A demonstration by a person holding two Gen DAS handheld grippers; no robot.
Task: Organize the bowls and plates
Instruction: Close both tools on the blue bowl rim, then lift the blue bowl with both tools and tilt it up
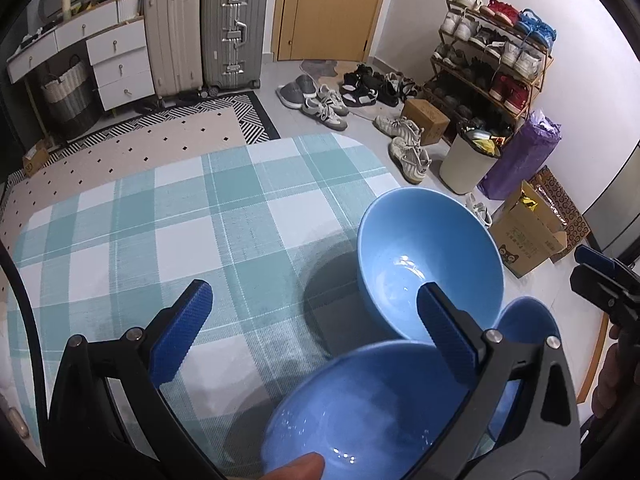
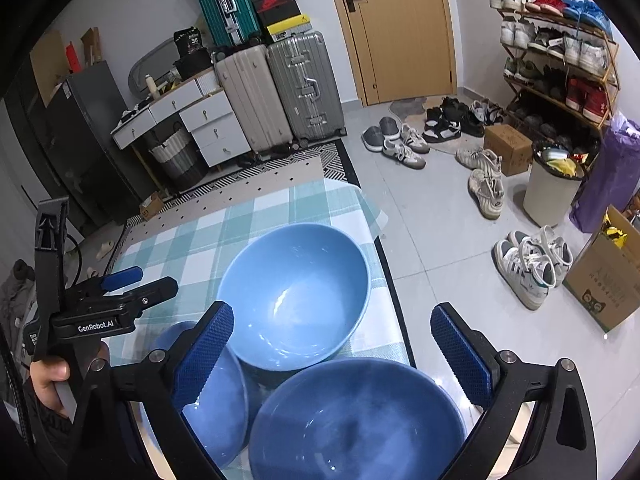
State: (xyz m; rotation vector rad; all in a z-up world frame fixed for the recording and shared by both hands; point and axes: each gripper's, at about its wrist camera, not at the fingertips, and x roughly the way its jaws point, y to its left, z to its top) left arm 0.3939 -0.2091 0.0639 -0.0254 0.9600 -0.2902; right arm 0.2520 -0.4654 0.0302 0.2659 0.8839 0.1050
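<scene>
Near bowl (image 2: 356, 420) sits under spread right tongs (image 2: 332, 356), untouched

Both wrist views look down closely (sharing the blue bowls (image 1: 430, 264))

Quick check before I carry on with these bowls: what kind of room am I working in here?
Most likely a home entryway or living area, not a kitchen: a loaded shoe rack stands by the wooden door, suitcases line the wall, and the blue bowls sit on a table with a checked cloth.
</scene>
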